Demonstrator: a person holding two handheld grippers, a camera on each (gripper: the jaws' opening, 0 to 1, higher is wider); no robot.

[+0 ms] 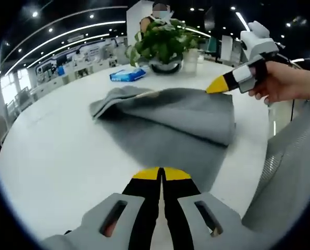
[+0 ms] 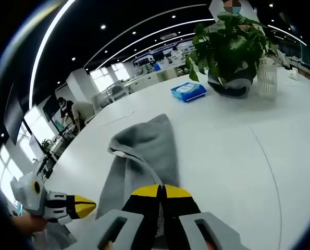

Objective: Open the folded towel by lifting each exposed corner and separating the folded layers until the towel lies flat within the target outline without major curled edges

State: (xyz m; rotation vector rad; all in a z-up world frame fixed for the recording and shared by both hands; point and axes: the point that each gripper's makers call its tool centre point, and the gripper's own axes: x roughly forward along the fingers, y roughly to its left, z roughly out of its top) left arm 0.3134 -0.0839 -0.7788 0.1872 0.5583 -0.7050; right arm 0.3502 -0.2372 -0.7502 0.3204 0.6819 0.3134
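While the grey towel (image 1: pixel 170 117) lies folded on the white round table (image 1: pixel 56 156), one edge is pinched by the closed left gripper (image 1: pixel 161 174) and another is clamped by the right gripper (image 2: pixel 161 191).

white table (image 1: pixel 56 156), curved ceiling lights (image 2: pixel 144 39)
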